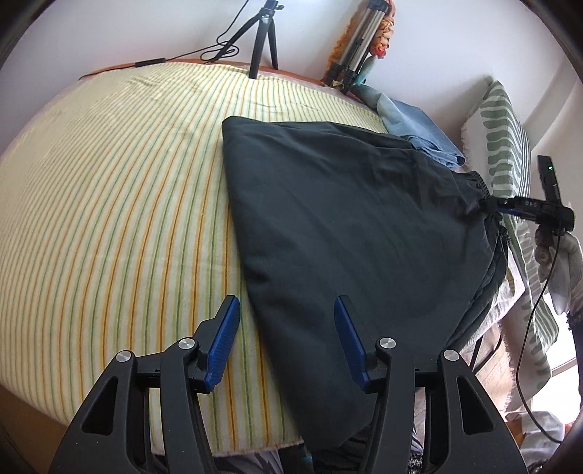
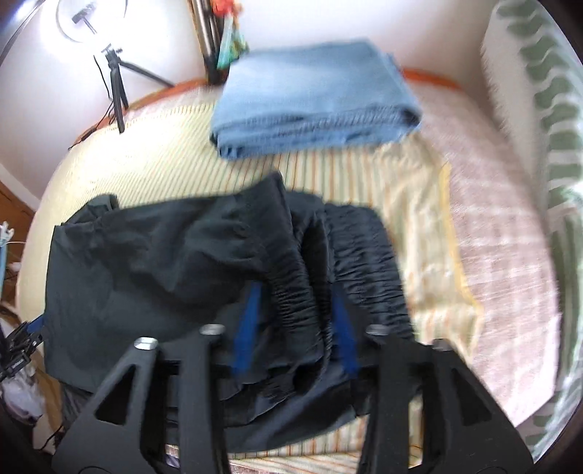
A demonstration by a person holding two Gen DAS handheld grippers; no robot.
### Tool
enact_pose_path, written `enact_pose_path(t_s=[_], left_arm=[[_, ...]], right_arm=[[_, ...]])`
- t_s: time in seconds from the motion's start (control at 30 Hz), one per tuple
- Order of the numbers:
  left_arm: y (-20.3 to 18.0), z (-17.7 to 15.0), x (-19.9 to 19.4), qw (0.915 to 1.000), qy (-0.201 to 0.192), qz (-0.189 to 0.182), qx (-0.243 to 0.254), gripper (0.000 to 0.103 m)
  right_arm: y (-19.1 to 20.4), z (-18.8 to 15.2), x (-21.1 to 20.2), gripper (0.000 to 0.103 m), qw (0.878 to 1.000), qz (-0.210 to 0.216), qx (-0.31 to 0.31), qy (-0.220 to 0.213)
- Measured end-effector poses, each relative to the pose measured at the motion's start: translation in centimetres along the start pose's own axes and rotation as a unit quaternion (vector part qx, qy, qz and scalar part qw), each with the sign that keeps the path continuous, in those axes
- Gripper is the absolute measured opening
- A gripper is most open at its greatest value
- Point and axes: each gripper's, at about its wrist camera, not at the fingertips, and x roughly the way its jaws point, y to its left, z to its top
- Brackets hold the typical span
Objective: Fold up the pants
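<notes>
Dark green-black pants (image 1: 346, 218) lie folded on a striped bed sheet (image 1: 109, 200). My left gripper (image 1: 288, 321) is open, hovering over the near edge of the pants, one blue pad on each side of that edge. My right gripper (image 1: 488, 206) shows at the far right, pinching the elastic waistband (image 1: 477, 186). In the right wrist view my right gripper (image 2: 297, 302) has its blue pads closed around the bunched waistband (image 2: 298, 291), the pants (image 2: 164, 262) spreading to the left. The view is motion-blurred.
Folded blue jeans (image 2: 313, 98) lie at the back of the bed (image 1: 419, 127). A green-patterned pillow (image 1: 506, 146) lies at the right. Tripods (image 1: 262, 40) and a ring light (image 2: 91, 22) stand by the wall. A cable (image 1: 535, 328) hangs at the right.
</notes>
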Motion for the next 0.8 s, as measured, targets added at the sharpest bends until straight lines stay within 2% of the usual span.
enact_pose_path(t_s=[0.13, 0.23, 0.33, 0.4, 0.43, 0.47, 0.63, 0.73, 0.8], left_arm=[[-0.1, -0.8, -0.4, 1.0000, 0.000, 0.003, -0.007, 0.053], [-0.2, -1.3, -0.6, 0.9998, -0.006, -0.001, -0.017, 0.053], [0.1, -1.5, -0.6, 0.9990, -0.019, -0.011, -0.038, 0.049], [0.3, -1.4, -0.6, 0.9981, -0.028, -0.016, -0.053, 0.040], [0.3, -1.4, -0.6, 0.9977, -0.030, -0.020, -0.057, 0.029], [0.2, -1.4, -0.5, 0.9974, -0.032, -0.026, -0.060, 0.025], [-1.2, -1.7, -0.8, 0.9965, -0.058, -0.041, -0.043, 0.018], [-2.3, -1.7, -0.9, 0.9962, -0.070, -0.044, -0.027, 0.018], [-2.8, -1.7, -0.9, 0.9961, -0.075, -0.044, -0.018, 0.018]], right_arm=[[2.4, 0.2, -3.0, 0.057, 0.999, 0.033, -0.009, -0.035], [5.7, 0.4, -3.9, 0.057, 0.995, 0.081, -0.030, -0.041], [9.9, 0.4, -3.7, 0.057, 0.989, 0.137, -0.050, -0.027], [12.6, 0.4, -3.3, 0.057, 0.985, 0.163, -0.061, -0.020], [14.5, 0.6, -2.9, 0.057, 0.981, 0.178, -0.070, -0.014], [15.8, 0.6, -2.4, 0.057, 0.979, 0.190, -0.077, -0.008], [24.1, 1.4, 0.1, 0.057, 0.964, 0.244, -0.103, 0.032], [29.3, 2.0, 2.3, 0.057, 0.957, 0.259, -0.118, 0.065], [32.4, 2.0, 3.7, 0.057, 0.954, 0.254, -0.133, 0.088]])
